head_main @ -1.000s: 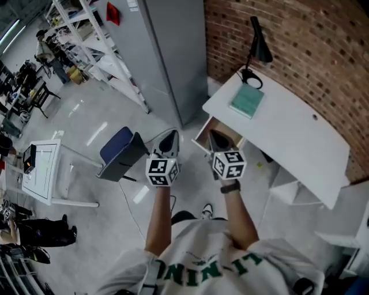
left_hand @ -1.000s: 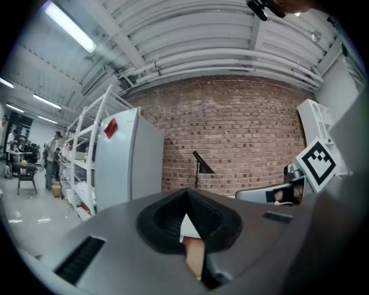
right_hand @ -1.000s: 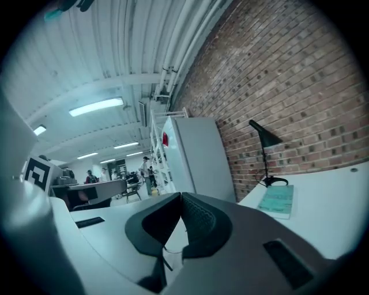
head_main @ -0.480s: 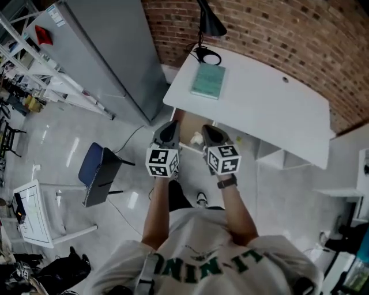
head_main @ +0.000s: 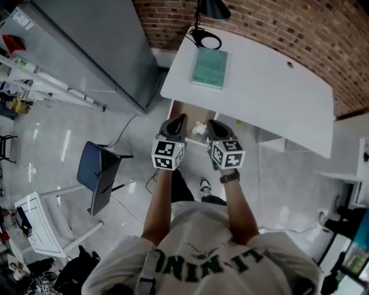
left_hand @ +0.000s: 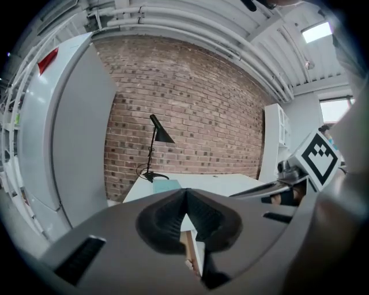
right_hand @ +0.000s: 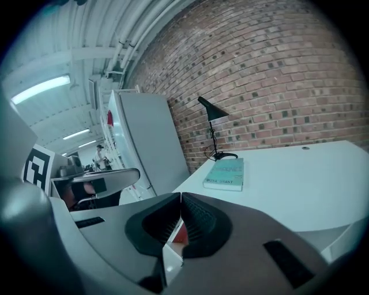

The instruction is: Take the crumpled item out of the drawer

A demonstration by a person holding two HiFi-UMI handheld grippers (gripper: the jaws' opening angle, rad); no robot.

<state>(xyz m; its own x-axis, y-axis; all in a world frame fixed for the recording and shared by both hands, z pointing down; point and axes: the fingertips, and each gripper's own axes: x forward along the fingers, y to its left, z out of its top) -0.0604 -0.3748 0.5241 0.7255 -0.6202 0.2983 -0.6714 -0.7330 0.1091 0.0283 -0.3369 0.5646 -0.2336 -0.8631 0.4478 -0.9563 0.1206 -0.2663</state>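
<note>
In the head view a white desk [head_main: 265, 92] has an open drawer [head_main: 185, 112] with a wooden inside under its left front edge. A pale crumpled item [head_main: 199, 127] lies in the drawer, showing between the two grippers. My left gripper [head_main: 181, 118] is held above the drawer's near edge, jaws shut and empty [left_hand: 185, 193]. My right gripper [head_main: 211, 123] hangs beside it to the right, jaws also shut on nothing [right_hand: 180, 197]. Neither gripper touches the crumpled item.
A teal book [head_main: 209, 67] and a black desk lamp [head_main: 207, 11] sit at the desk's left end. A tall grey cabinet [head_main: 86, 46] stands left of the desk. A blue chair [head_main: 98, 176] stands on the floor to the left. White shelving [head_main: 300, 173] lies right.
The desk and open drawer have come closer and more square in the head view. Both grippers stay shut and now sit right over the drawer's front, with the crumpled item showing between them.
</note>
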